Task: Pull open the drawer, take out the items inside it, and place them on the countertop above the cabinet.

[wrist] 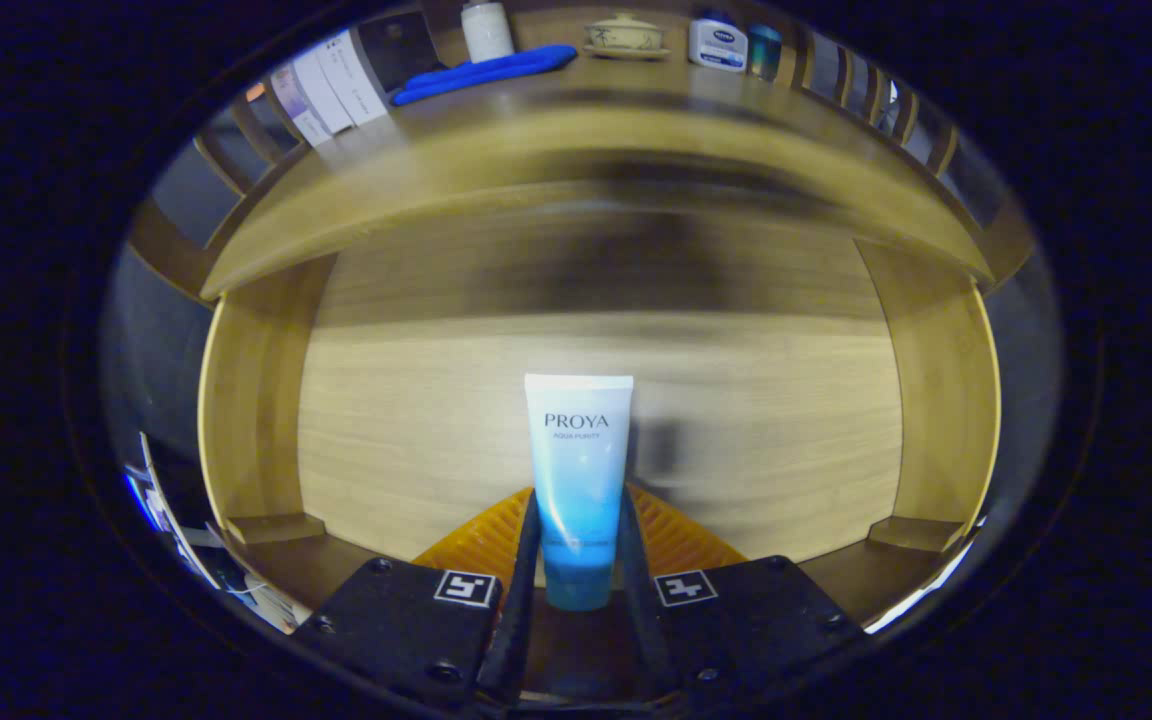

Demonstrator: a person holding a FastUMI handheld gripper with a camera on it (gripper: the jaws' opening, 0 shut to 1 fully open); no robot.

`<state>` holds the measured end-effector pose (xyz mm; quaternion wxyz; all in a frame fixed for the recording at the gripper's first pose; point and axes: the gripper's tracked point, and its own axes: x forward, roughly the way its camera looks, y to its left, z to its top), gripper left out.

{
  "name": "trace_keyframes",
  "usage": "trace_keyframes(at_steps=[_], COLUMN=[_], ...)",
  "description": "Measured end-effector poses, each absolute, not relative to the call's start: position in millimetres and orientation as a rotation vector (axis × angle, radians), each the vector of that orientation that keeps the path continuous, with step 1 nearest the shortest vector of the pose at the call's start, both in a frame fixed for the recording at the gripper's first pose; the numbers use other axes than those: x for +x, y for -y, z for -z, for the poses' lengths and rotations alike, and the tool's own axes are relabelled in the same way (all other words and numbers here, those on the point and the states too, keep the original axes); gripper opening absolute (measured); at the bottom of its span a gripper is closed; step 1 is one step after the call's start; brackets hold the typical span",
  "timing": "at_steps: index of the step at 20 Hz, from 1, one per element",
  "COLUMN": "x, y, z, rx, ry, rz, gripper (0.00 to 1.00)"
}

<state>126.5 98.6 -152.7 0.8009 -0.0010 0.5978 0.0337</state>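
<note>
Clamped between both fingers of the gripper (578, 560): one blue-and-white tube (577, 480), upright over the open drawer (596, 420). Bare wood floor all around, side walls well apart. Above, the countertop (576, 130); along its far edge one blue cloth (484, 72), one lidded bowl (623, 35), several containers, blurred and cut off.

A white-to-blue tube (578, 480) stands lower centre, crimped end up, over the open wooden drawer (596, 410); countertop (576, 120) spans the top.
</note>
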Motion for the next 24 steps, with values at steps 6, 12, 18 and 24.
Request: trace_keyframes(at_steps=[6,12,18,24], x=[123.9,141.5,186.3,252.6], y=[-99.3,-101.1,-106.9,-98.0], z=[104.1,68.1,38.3,23.3], rx=[-0.018,-0.022,0.011,0.04], ry=[-1.196,-1.145,-1.094,-1.049], rz=[-0.104,-0.121,-0.101,-0.057], gripper=[0.44,0.44,0.44,0.44])
